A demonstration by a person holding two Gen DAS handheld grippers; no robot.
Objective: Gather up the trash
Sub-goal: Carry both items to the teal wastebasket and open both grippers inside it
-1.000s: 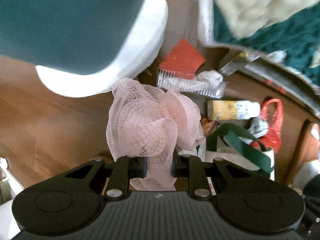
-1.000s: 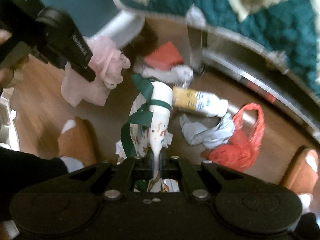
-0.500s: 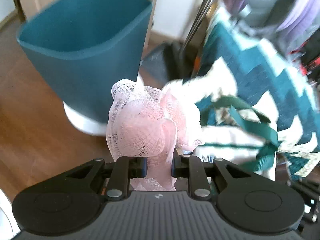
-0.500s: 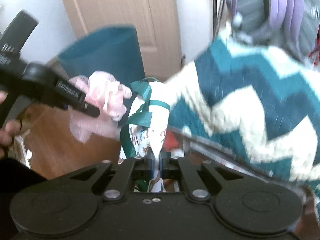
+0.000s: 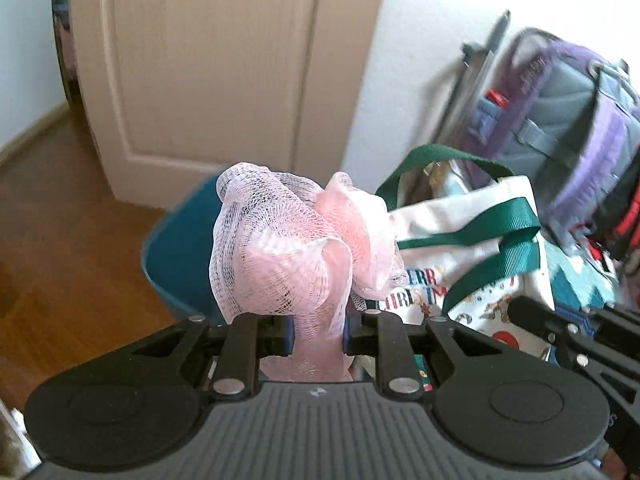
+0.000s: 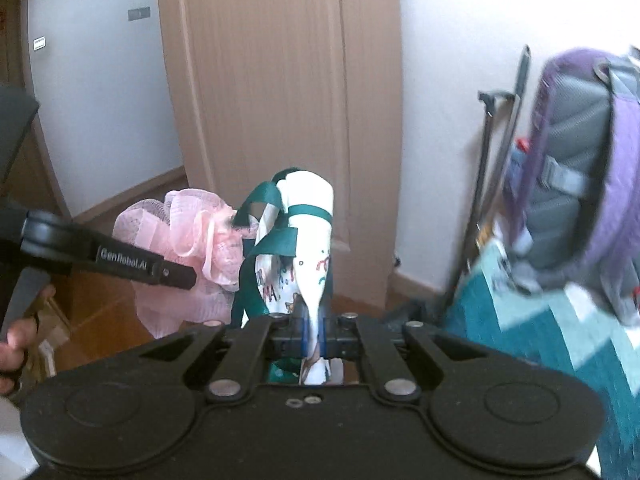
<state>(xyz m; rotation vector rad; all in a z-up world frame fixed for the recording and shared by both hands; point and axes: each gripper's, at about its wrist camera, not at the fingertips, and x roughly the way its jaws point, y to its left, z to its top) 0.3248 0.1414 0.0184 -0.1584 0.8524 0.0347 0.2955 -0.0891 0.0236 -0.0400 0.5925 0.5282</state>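
Mesh, pink (image 5: 288,256), pinched at base in left hand-held gripper (image 5: 318,330), raised clear for drop; teal bin (image 5: 180,256) rim just behind, 10 o'clock, open floor beside. At 3 o'clock, gift bag (image 6: 308,248) clamped by folded edge in right hand-held gripper (image 6: 315,330), green handles loose. Backpack (image 6: 576,184) crowds far right.
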